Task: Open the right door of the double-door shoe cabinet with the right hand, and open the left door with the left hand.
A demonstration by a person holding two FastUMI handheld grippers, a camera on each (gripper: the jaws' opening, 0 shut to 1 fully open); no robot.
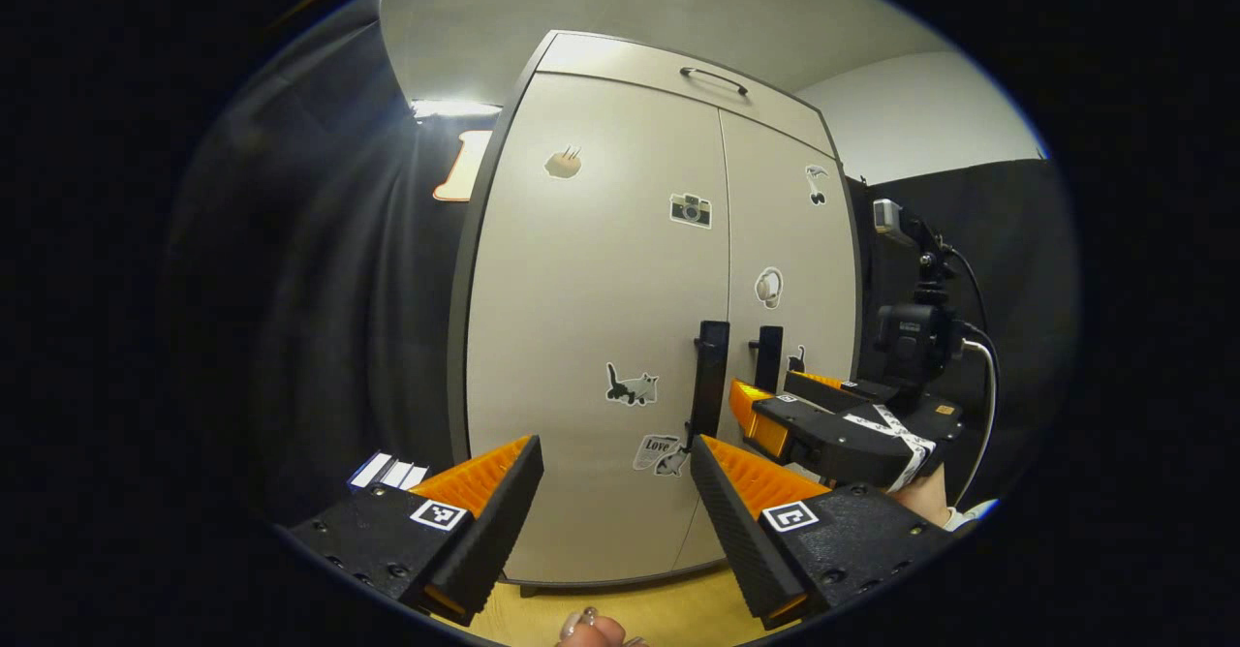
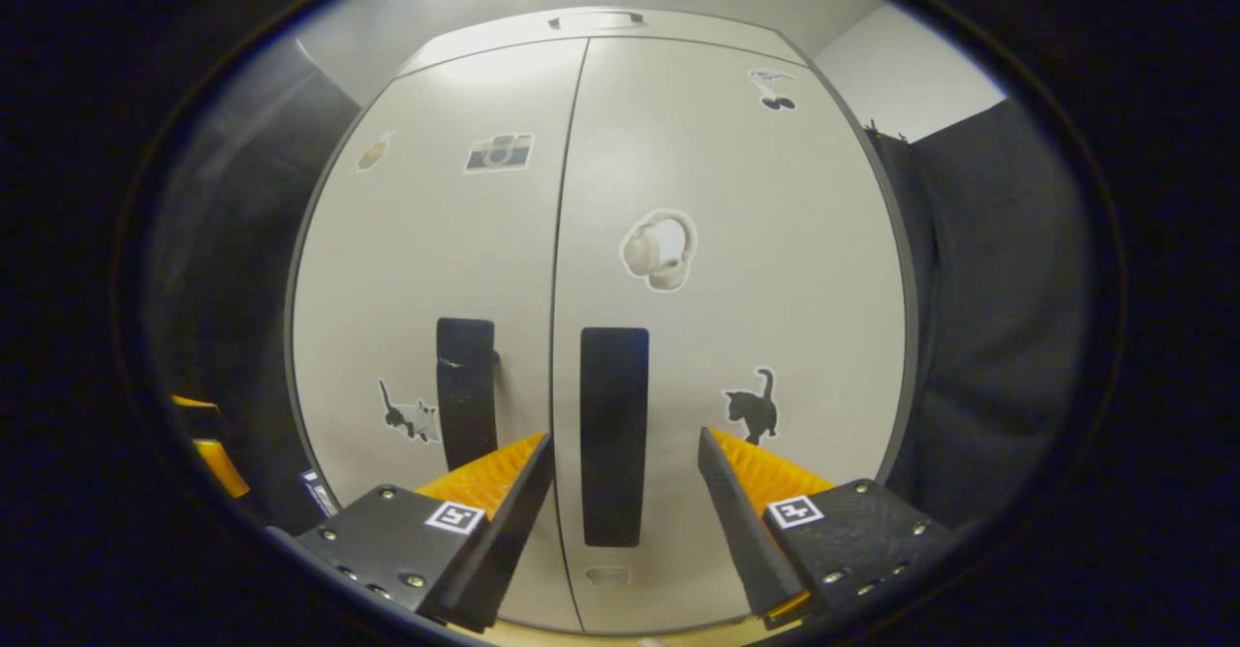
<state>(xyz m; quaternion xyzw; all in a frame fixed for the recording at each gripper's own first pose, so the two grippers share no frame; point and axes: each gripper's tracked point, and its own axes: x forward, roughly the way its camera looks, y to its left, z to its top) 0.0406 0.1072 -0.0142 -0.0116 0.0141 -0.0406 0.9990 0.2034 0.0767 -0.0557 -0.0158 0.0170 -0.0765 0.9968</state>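
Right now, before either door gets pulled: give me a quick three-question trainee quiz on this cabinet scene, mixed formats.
1. True or false: both doors of the tall beige double-door shoe cabinet are shut.
2. Multiple choice: in the right gripper view, the black vertical bar handle of the right door stands
A. between the open fingers of the right gripper, not yet clamped
B. clamped by both fingers
C. far off to one side of the gripper
3. Fill in: in the left gripper view, the left gripper is ____, with the black bar handle of the left door ahead near its right-hand finger.

Key: 1 true; 2 A; 3 open.
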